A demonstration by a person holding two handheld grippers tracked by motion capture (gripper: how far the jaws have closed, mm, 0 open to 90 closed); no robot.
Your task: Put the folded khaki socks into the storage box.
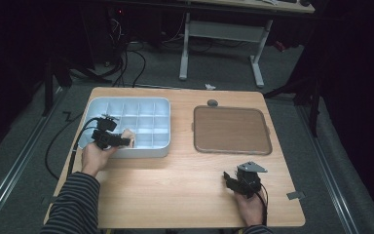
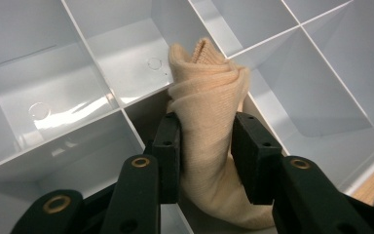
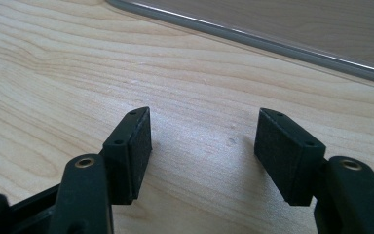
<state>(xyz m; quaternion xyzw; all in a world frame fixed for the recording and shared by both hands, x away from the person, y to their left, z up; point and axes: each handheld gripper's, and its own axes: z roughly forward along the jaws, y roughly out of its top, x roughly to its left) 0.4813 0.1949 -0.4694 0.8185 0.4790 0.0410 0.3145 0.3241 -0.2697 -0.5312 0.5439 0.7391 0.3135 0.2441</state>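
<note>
Rolled beige sock (image 2: pixel 209 126) stood on end in a front compartment of the pale blue divided tray (image 1: pixel 163 105), near the tray's front wall, likely so each cell takes one item. Left claw (image 2: pixel 207 156) reached down into that cell, jaws on either side of the sock; left pad looked to touch the cloth, right pad close beside it, squeeze or mere contact impossible to tell. Right claw (image 3: pixel 202 151) rested low over the bare wooden table (image 3: pixel 53 73), jaws wide apart and holding nothing, just short of the brown tray (image 3: pixel 292 19), seemingly waiting.
</note>
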